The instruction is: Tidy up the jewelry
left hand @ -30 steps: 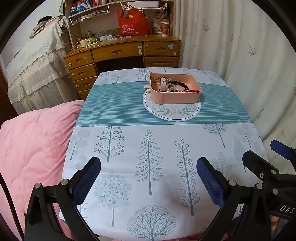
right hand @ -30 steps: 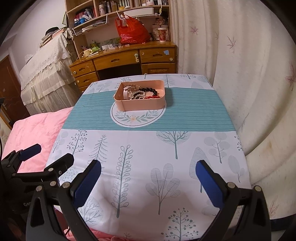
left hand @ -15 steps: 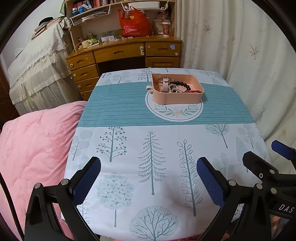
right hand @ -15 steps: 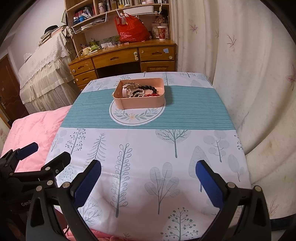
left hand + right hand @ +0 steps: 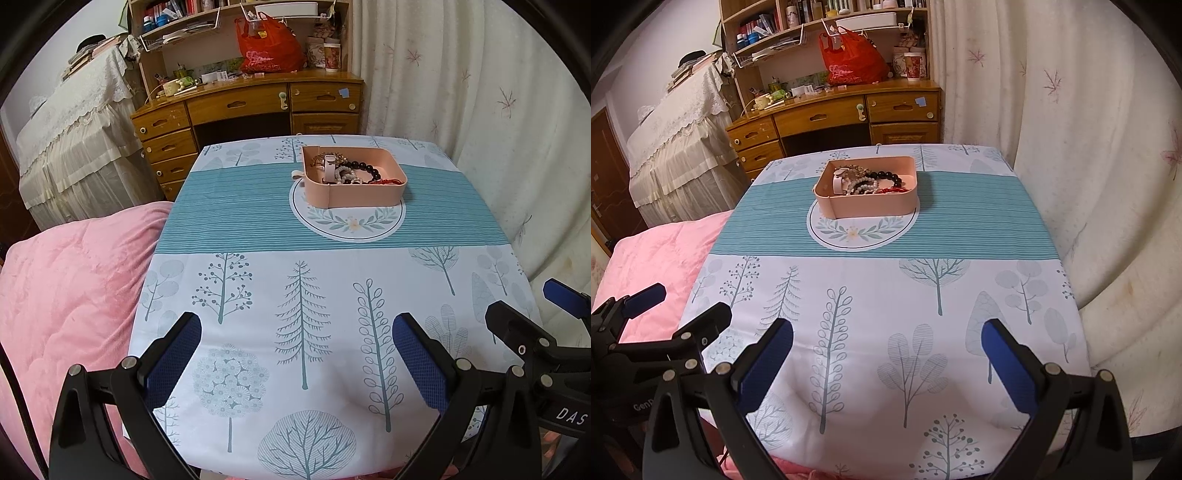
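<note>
Jewelry fills the pink tray before a desk.

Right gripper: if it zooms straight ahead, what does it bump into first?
Probably the tablecloth, since the right gripper seems to aim slightly down, jaws open and empty. The pink tray sits farther on, a bit left. Depth is hard to judge.

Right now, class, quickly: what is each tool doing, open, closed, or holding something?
Left tool: open, holding nothing.
Right tool: open, holding nothing.
</note>
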Demonstrator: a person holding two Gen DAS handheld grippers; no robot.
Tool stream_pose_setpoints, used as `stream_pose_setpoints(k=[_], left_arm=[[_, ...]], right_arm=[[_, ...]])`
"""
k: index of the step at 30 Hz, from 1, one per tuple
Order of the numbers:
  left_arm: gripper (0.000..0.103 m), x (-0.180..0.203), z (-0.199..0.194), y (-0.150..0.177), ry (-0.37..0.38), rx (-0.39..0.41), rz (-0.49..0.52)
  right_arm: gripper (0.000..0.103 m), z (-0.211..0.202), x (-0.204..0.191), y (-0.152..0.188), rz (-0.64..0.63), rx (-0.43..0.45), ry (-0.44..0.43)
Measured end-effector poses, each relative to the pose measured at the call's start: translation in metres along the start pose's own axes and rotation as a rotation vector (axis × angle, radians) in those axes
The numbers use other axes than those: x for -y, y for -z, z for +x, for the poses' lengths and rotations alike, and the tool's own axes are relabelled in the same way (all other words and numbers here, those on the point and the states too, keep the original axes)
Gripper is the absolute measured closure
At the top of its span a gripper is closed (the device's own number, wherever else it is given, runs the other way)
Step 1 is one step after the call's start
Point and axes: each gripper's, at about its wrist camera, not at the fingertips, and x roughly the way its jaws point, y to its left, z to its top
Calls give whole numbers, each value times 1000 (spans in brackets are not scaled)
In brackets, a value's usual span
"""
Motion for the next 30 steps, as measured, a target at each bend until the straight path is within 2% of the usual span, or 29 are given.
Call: stream_pose_setpoints(k=[30], left_arm=[[1, 2, 10, -3, -7, -25, -1]], right_arm=[[1, 9, 6, -3, -2, -18, 12]])
